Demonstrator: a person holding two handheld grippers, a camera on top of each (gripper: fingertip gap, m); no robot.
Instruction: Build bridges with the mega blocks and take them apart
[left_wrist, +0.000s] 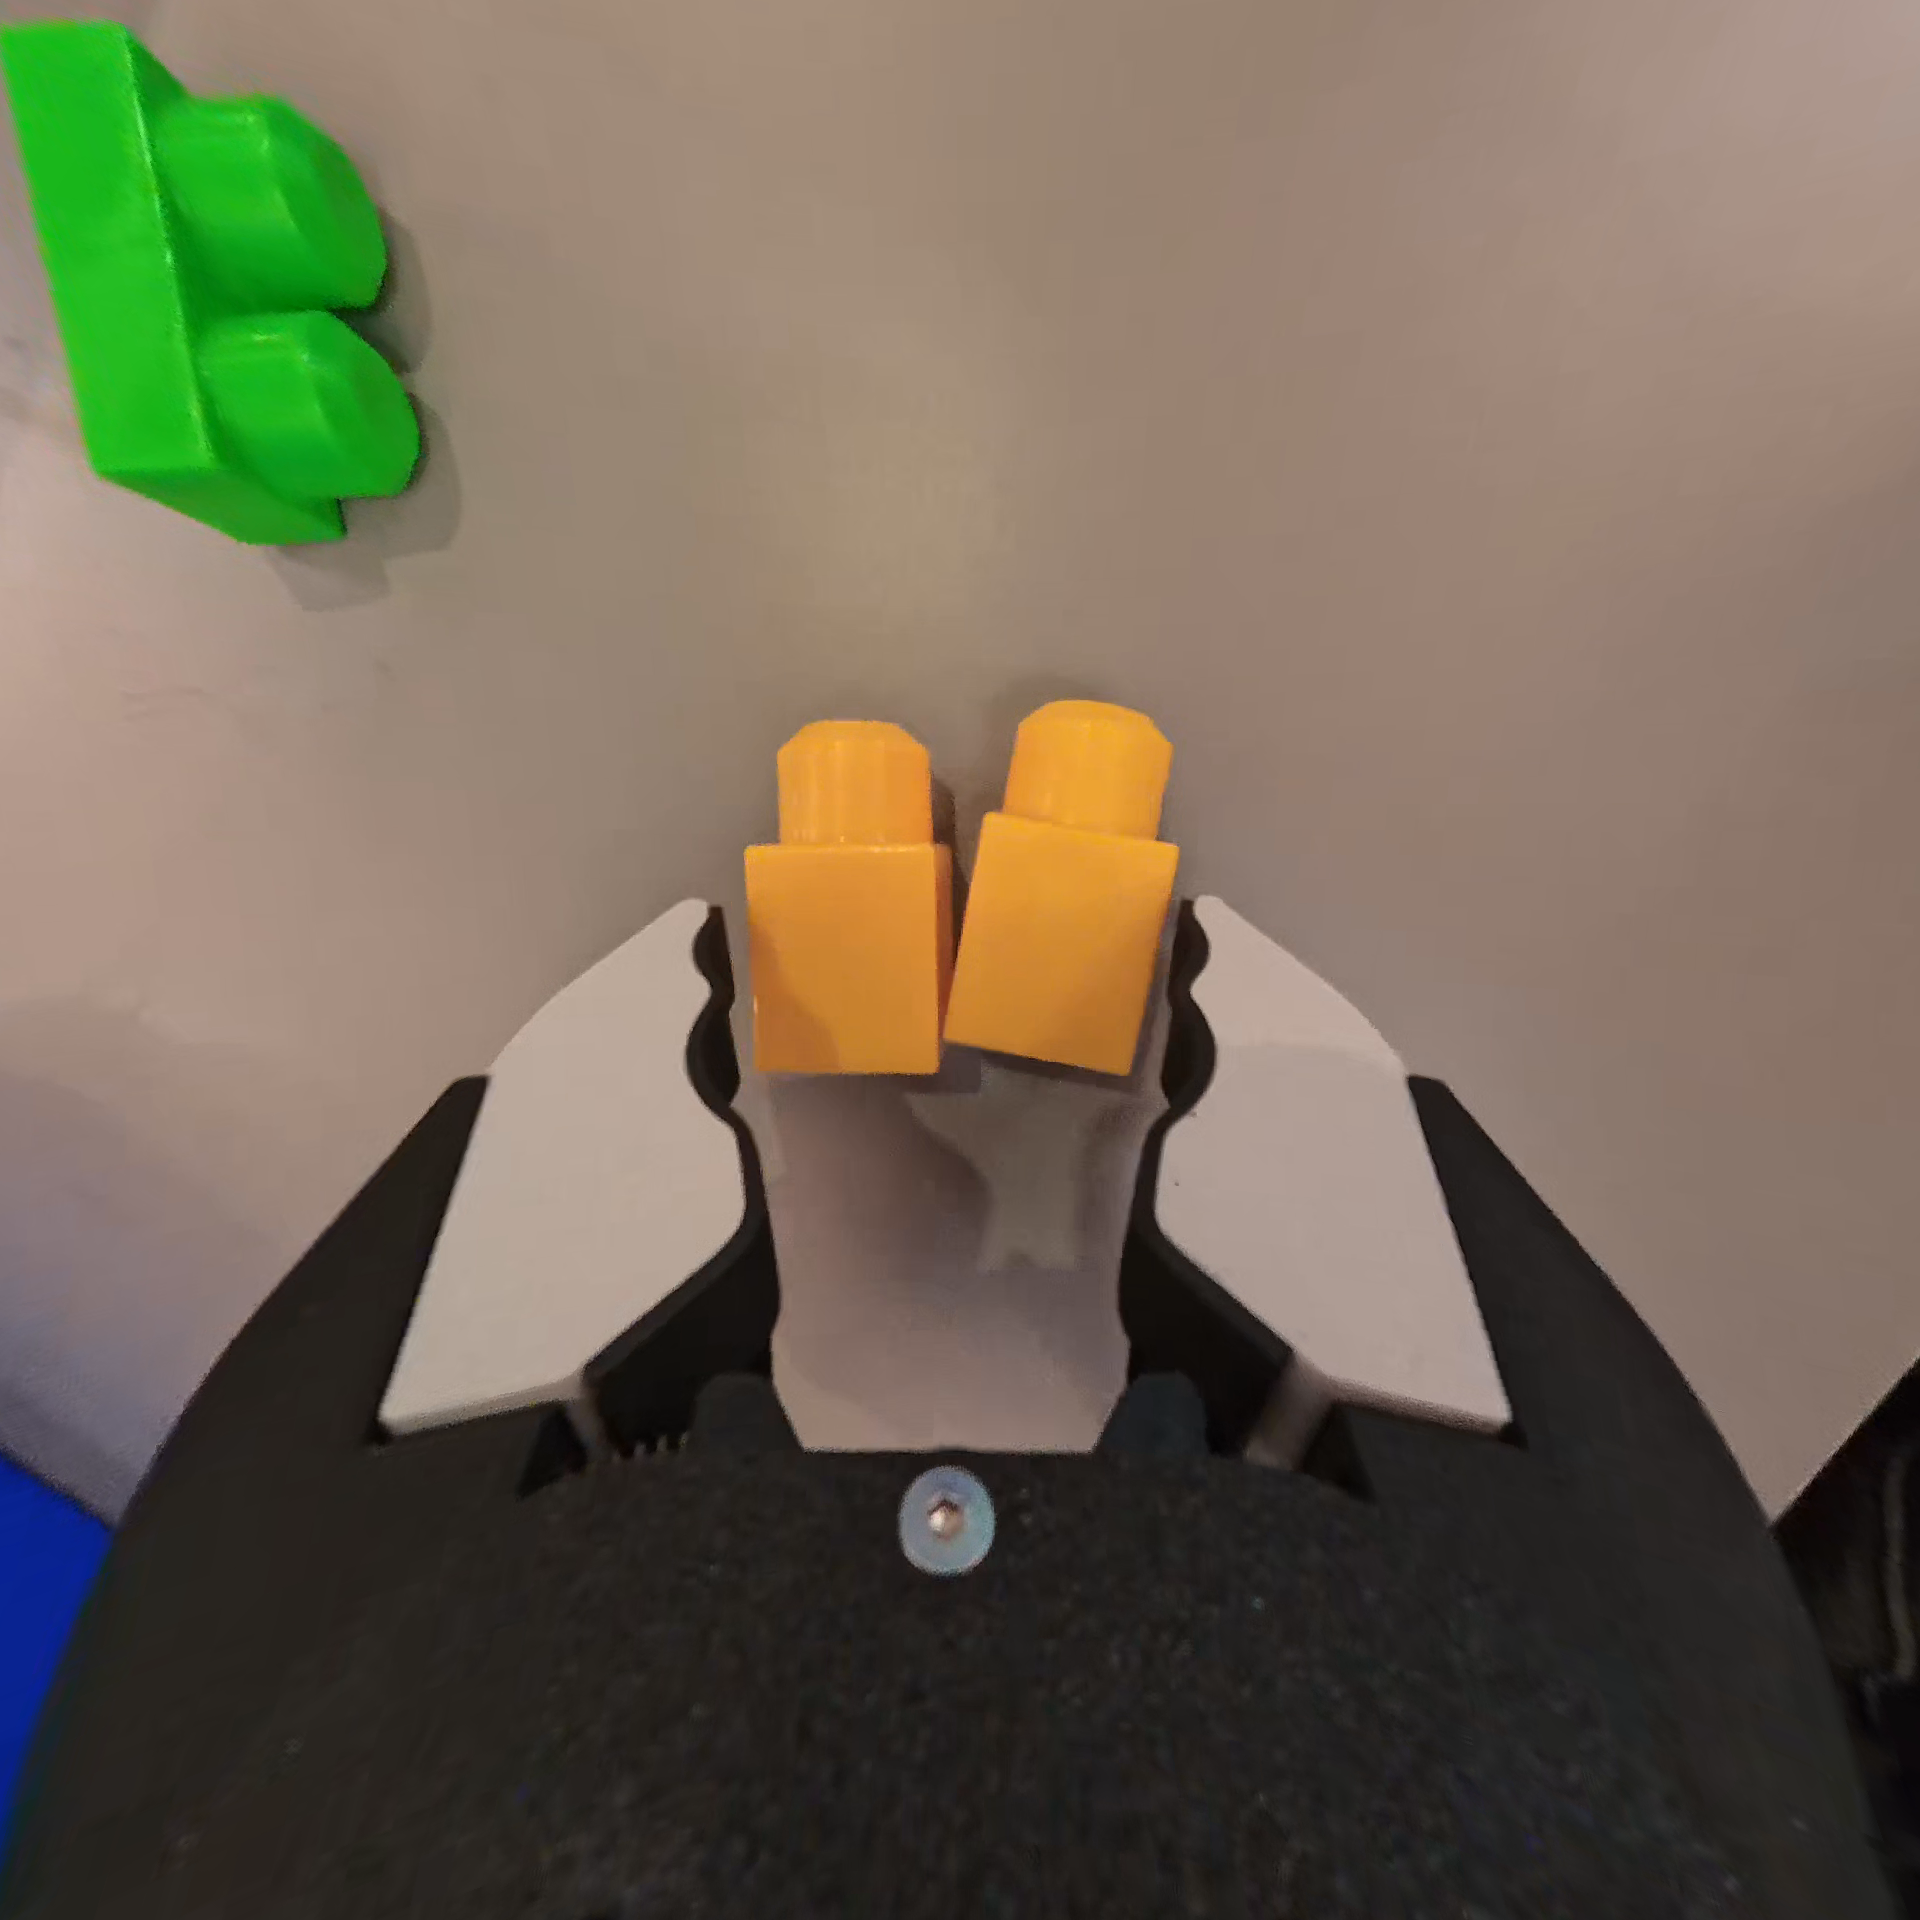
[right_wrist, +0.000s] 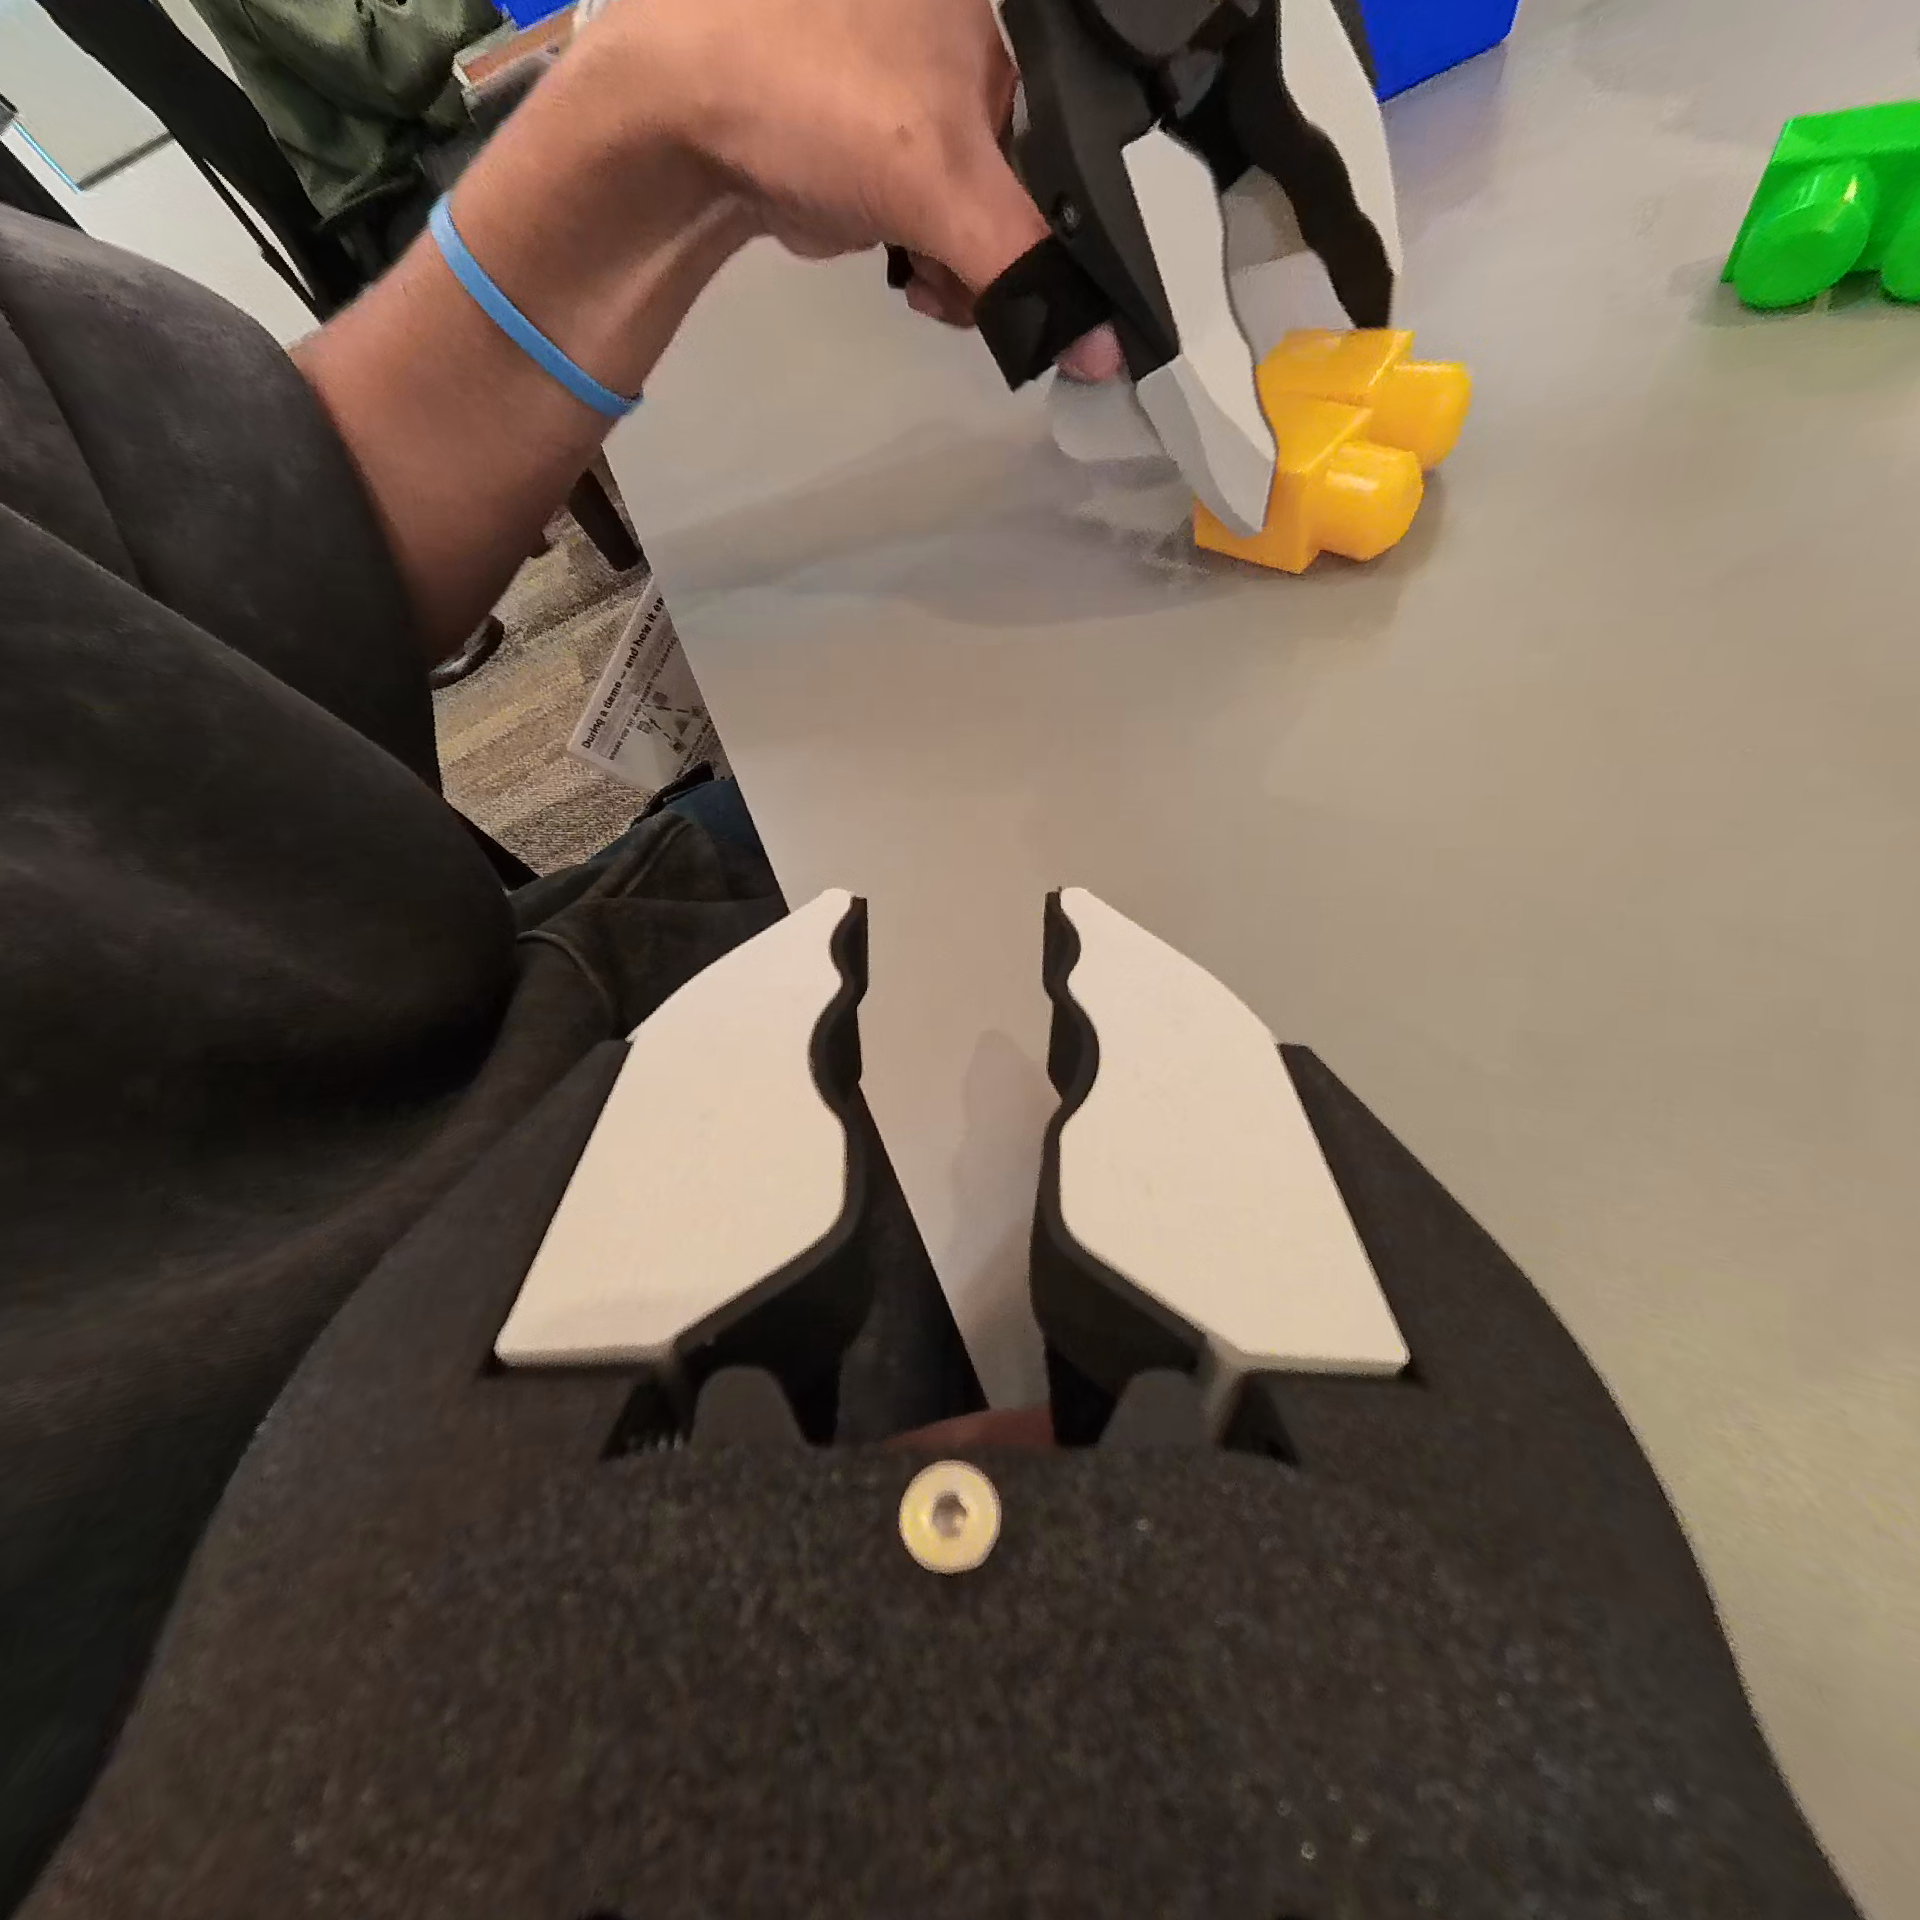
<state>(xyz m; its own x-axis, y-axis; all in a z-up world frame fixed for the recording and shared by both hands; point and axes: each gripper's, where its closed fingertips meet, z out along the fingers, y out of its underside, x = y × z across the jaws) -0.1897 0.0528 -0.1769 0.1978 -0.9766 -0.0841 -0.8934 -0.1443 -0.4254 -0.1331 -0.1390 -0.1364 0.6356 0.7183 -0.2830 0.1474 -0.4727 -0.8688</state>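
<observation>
Two orange single-stud blocks lie on their sides, side by side, on the grey table (left_wrist: 1039, 364), studs pointing away from me: the left one (left_wrist: 842, 956) and the right one (left_wrist: 1060, 935). My left gripper (left_wrist: 956, 914) is open, with one fingertip just outside each block, and I cannot tell if the tips touch them. The right wrist view shows the same gripper (right_wrist: 1309, 410) angled down over the orange pair (right_wrist: 1340, 488). My right gripper (right_wrist: 954, 904) is open and empty, low over the table's near edge. A green two-stud block (left_wrist: 208, 291) lies on its side at the far left.
The green block also shows in the right wrist view (right_wrist: 1829, 218) at the far right. A blue object (right_wrist: 1434, 42) sits at the back and also shows in the left wrist view (left_wrist: 42, 1507). The table edge (right_wrist: 707, 644) runs on the left, with a paper sheet (right_wrist: 644, 717) on the floor below. The blue object (right_wrist: 1434, 42) is closer to my left gripper, around 30 cm from its tips; the right tips are 55 cm off.
</observation>
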